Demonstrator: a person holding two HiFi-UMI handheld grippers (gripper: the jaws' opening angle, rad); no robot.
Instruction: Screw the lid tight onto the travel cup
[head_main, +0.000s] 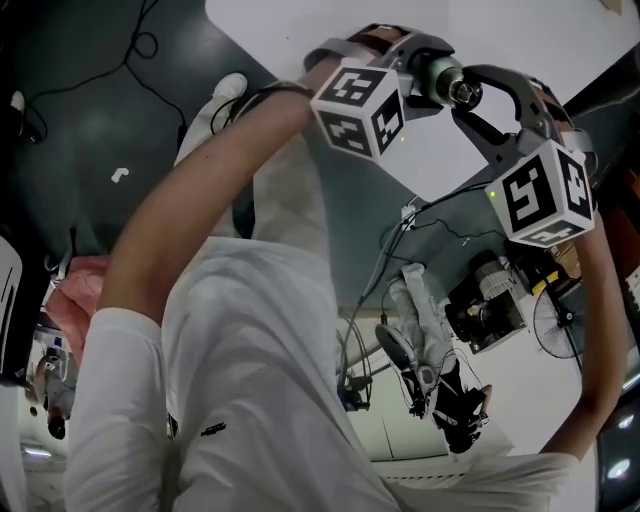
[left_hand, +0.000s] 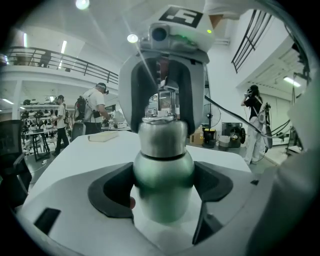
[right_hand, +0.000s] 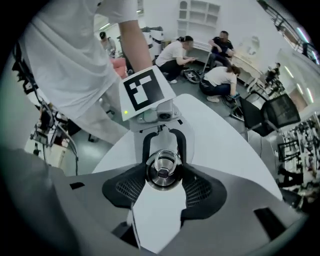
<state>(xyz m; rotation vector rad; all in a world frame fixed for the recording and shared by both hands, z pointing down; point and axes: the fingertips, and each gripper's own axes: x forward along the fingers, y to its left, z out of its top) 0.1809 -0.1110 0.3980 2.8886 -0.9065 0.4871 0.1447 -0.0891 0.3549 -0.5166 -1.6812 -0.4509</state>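
Note:
The green travel cup (left_hand: 162, 180) stands upright between the black pads of my left gripper (left_hand: 162, 192), which is shut on its body. Its steel lid (left_hand: 161, 137) sits on top. From above, my right gripper (right_hand: 163, 186) points straight down with the lid (right_hand: 162, 172) squeezed between its ribbed pads. In the head view the cup (head_main: 437, 72) and lid (head_main: 463, 92) are held over the white table, the left gripper (head_main: 428, 68) on the body and the right gripper (head_main: 470, 95) on the lid.
The white table (left_hand: 75, 155) lies under the cup, with a flat pale object (left_hand: 104, 136) at its far side. Several people work in the room behind, one standing at the right (left_hand: 254, 122). Office chairs (right_hand: 270, 112) stand beyond the table edge.

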